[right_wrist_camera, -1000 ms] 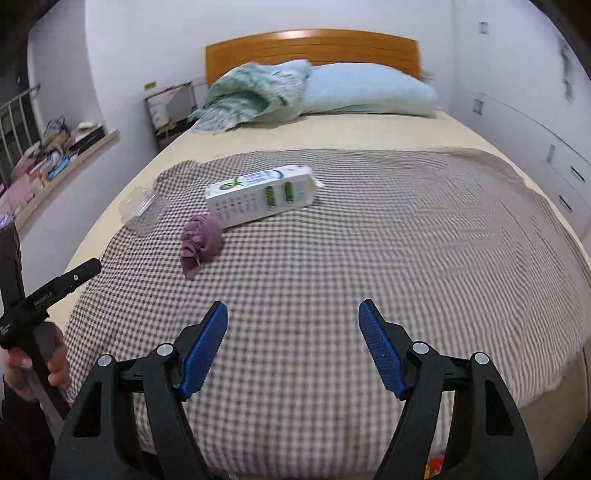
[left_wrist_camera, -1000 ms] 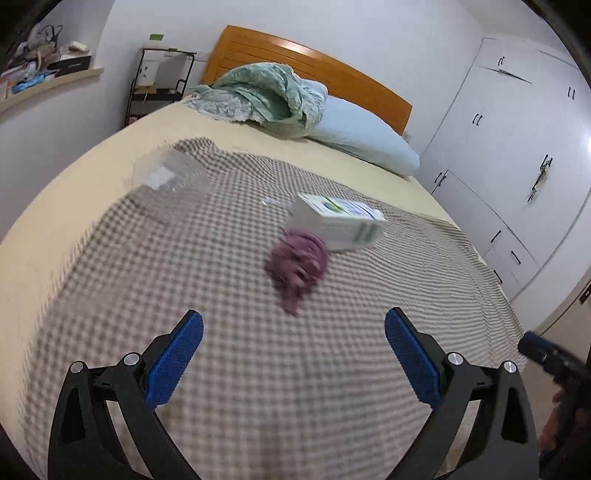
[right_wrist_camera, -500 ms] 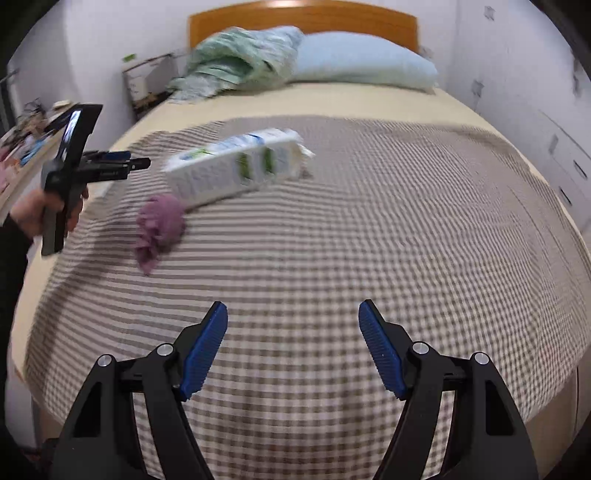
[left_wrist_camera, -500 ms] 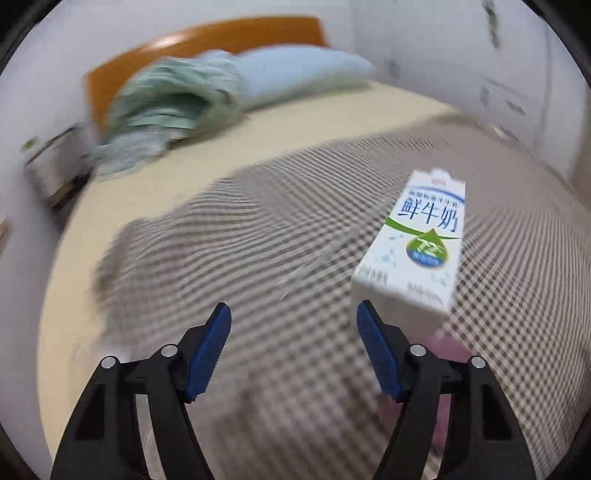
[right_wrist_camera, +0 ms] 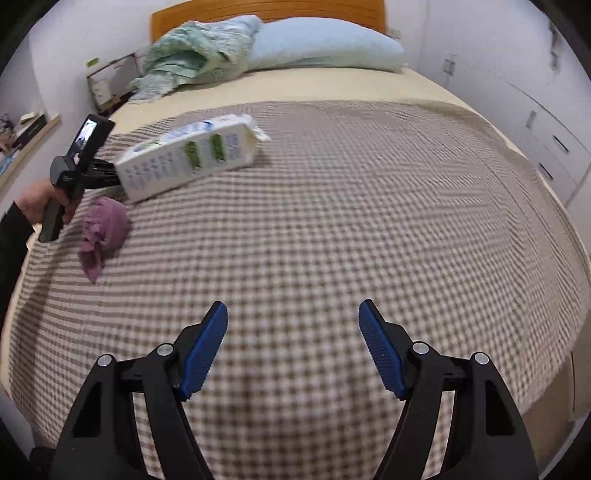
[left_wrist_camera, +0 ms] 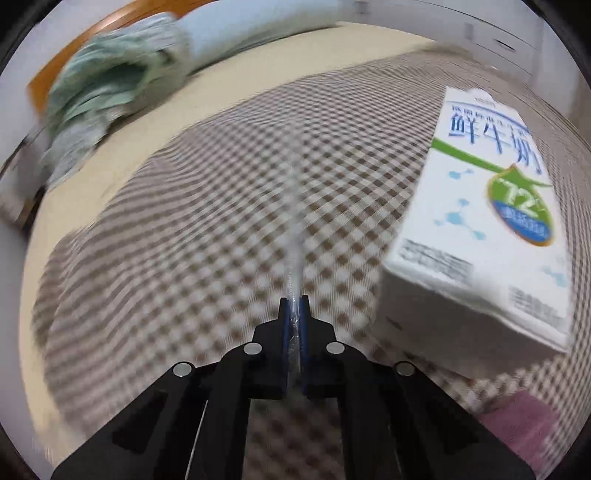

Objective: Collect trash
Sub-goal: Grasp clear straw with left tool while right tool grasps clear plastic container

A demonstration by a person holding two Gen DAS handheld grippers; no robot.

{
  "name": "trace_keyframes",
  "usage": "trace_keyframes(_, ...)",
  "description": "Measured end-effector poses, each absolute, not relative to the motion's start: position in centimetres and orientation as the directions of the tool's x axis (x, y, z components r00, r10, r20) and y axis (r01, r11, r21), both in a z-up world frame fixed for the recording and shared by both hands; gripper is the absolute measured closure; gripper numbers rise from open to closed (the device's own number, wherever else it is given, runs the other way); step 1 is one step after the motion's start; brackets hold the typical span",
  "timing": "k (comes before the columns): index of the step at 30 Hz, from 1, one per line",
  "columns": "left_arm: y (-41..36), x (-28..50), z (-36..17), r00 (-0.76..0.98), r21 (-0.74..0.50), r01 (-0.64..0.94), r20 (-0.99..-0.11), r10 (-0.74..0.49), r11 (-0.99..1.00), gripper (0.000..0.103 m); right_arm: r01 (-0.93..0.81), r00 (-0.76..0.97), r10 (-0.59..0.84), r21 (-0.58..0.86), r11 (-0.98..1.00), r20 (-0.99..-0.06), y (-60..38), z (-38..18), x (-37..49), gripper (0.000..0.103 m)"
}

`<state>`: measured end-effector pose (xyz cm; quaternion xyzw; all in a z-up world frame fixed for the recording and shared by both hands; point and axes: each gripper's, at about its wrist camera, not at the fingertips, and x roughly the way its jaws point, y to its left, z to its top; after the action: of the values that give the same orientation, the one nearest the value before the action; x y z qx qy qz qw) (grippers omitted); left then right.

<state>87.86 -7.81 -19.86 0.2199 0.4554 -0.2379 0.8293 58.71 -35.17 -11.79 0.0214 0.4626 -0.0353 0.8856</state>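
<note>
Since half a second ago the left gripper (left_wrist_camera: 294, 301) has closed: its blue pads, which stood wide apart, are now pressed together on a thin clear plastic strip (left_wrist_camera: 294, 254), perhaps a straw wrapper, that runs forward from the fingertips over the bed. The picture is blurred, so I cannot tell exactly what this strip is. It lies on the brown and white checked blanket (left_wrist_camera: 221, 206). Just to the right of the strip, the white milk carton (left_wrist_camera: 484, 218) lies on its side, with blue Chinese letters and a green mark on the top face. At the lower right edge, a purple crumpled cloth (left_wrist_camera: 517, 424) shows near the carton. Further away there are a green bundled quilt (left_wrist_camera: 107, 92) and a light blue pillow (left_wrist_camera: 240, 29) at the head of the bed.

The right gripper (right_wrist_camera: 293, 343) hovers over the near part of the blanket with its fingers spread wide and nothing between them. From this view the left gripper (right_wrist_camera: 74, 166), held by a hand (right_wrist_camera: 37, 203), is at the far left, just behind the end of the carton (right_wrist_camera: 184, 158). The purple cloth (right_wrist_camera: 103, 232) lies near it. The wooden headboard (right_wrist_camera: 266, 9) stands behind the pillow.
</note>
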Motion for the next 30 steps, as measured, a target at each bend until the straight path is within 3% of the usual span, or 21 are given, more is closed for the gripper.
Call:
trace_keyframes(5, 0.2, 78.8, -13.0, 0.605, -0.068, 0.437, -0.716, -0.349, 0.897, 0.101, -0.038, 0.613, 0.015, -0.01, 0.999, -0.79, -31.3, -11.0, 59.8, 0.033)
trace_keyframes(9, 8.8, 70.2, -10.8, 0.698, -0.194, 0.315, -0.616, -0.365, 0.929, 0.101, -0.118, 0.609, 0.104, 0.04, 0.992, -0.786, -28.2, -11.0, 61.4, 0.033)
trace_keyframes(13, 14.6, 65.1, -12.8, 0.698, -0.275, 0.184, -0.64, -0.323, 0.944, 0.101, -0.252, 0.578, 0.331, 0.222, 0.942, -0.746, -23.0, -10.0, 64.3, 0.031)
trace_keyframes(14, 15.7, 64.4, -13.6, 0.694, -0.286, 0.132, -0.657, -0.295, 0.949, 0.101, -0.277, 0.56, 0.385, 0.273, 0.921, -0.733, -21.4, -10.0, 65.6, 0.021)
trace_keyframes(15, 17.1, 64.2, -14.7, 0.685, -0.305, 0.099, -0.669, -0.287, 0.947, 0.101, -0.3, 0.531, 0.458, 0.347, 0.888, -0.713, -18.8, -10.1, 67.6, 0.02)
trace_keyframes(19, 19.6, 62.2, -17.2, 0.669, -0.388, 0.005, -0.684, -0.291, 0.922, 0.101, -0.349, 0.391, 0.615, 0.508, 0.788, -0.685, -9.5, -12.0, 75.0, 0.02)
trace_keyframes(26, 24.0, 58.8, -17.4, 0.7, -0.504, -0.112, -0.652, -0.292, 0.856, 0.101, -0.15, 0.3, 0.607, 0.592, 0.792, -0.736, -0.9, -20.8, 86.2, 0.02)
trace_keyframes(29, 25.7, 58.6, -17.1, 0.706, -0.519, -0.141, -0.65, -0.281, 0.843, 0.101, -0.057, 0.357, 0.7, 0.733, 0.678, -0.619, -1.5, -22.8, 87.2, 0.019)
trace_keyframes(30, 25.9, 58.8, -17.0, 0.707, -0.517, -0.147, -0.651, -0.276, 0.843, 0.101, -0.063, 0.365, 0.697, 0.731, 0.679, -0.617, -1.5, -22.8, 87.2, 0.026)
